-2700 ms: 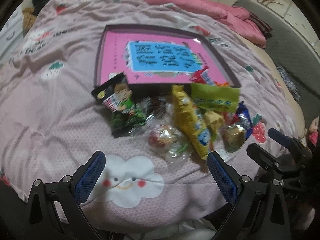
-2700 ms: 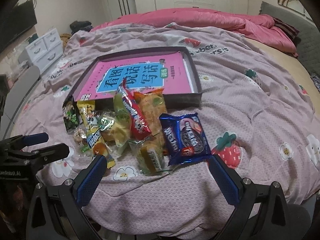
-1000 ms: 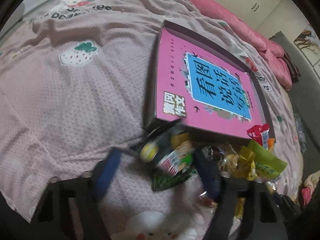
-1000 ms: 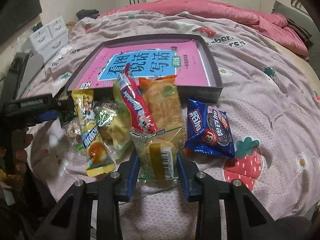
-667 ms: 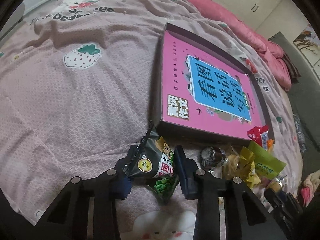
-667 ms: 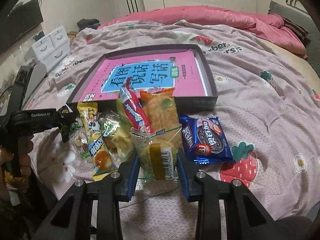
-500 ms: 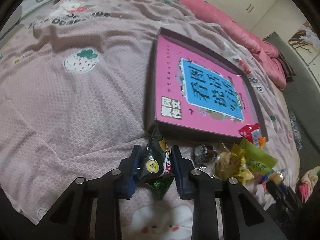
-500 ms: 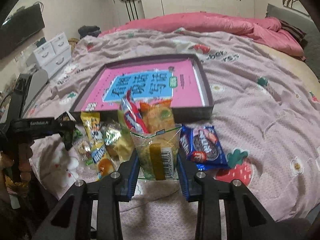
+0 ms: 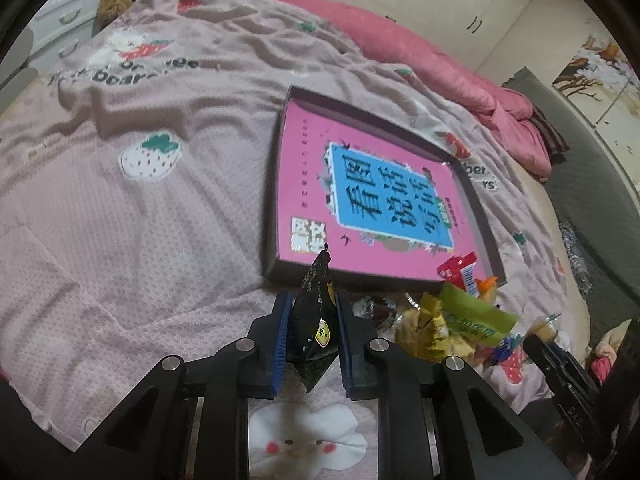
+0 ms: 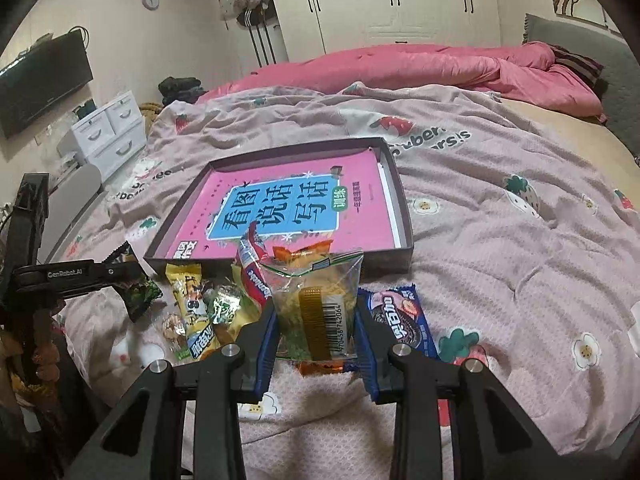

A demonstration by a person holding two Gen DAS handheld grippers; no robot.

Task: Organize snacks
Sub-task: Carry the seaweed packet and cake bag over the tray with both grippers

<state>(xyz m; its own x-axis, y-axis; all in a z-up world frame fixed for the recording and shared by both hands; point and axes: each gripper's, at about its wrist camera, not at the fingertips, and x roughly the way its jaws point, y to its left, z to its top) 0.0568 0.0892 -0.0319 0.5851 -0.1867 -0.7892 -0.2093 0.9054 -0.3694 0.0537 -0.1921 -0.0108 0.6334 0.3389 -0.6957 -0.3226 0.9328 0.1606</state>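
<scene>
Snacks lie heaped on the pink bedspread (image 10: 500,264) against the near wall of a shallow dark box (image 10: 402,216), which holds a pink book (image 10: 280,208). The left gripper (image 9: 310,312) has its blue pads clamped on a black snack packet (image 9: 314,312), lifted clear of the heap. The right gripper (image 10: 316,320) is closed on a clear cake packet (image 10: 316,304) with a barcode. Just right of it, on the bedspread, lies a blue Oreo packet (image 10: 400,320); a yellow snack packet (image 10: 192,308) lies to the left.
</scene>
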